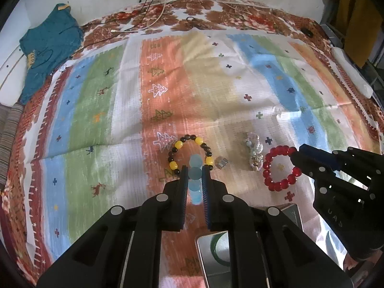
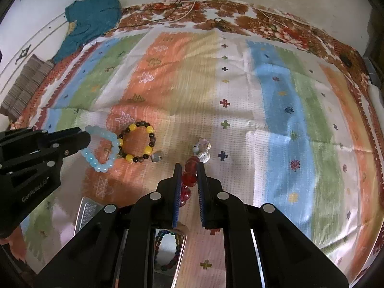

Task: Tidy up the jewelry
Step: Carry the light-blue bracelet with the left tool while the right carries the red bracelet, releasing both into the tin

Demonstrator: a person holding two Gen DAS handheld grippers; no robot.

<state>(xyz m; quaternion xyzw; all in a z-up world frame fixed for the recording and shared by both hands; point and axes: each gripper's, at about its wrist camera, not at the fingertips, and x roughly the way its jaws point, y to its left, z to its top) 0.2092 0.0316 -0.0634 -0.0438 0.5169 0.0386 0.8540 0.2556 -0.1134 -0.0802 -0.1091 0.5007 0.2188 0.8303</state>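
My left gripper (image 1: 195,169) is shut on a pale blue bead bracelet (image 1: 195,175), seen edge-on between its fingers; the right wrist view shows that blue bracelet (image 2: 103,148) as a ring hanging from the left gripper (image 2: 87,135). My right gripper (image 2: 189,165) is shut on a red bead bracelet (image 2: 189,178). From the left wrist, the red bracelet (image 1: 278,169) hangs at the tip of the right gripper (image 1: 296,154). On the striped cloth (image 1: 134,91) lie a yellow-and-brown bead bracelet (image 1: 189,152), a pale crystal bracelet (image 1: 254,151) and a small silver piece (image 1: 222,162).
Shiny metal trays sit under the grippers: one tray (image 1: 208,259) holds a green bangle, another tray (image 2: 168,252) a multicoloured bead bracelet. A teal garment (image 1: 48,45) and cables (image 1: 148,7) lie at the far edge by the wall. A white object (image 1: 352,72) lies at the right edge.
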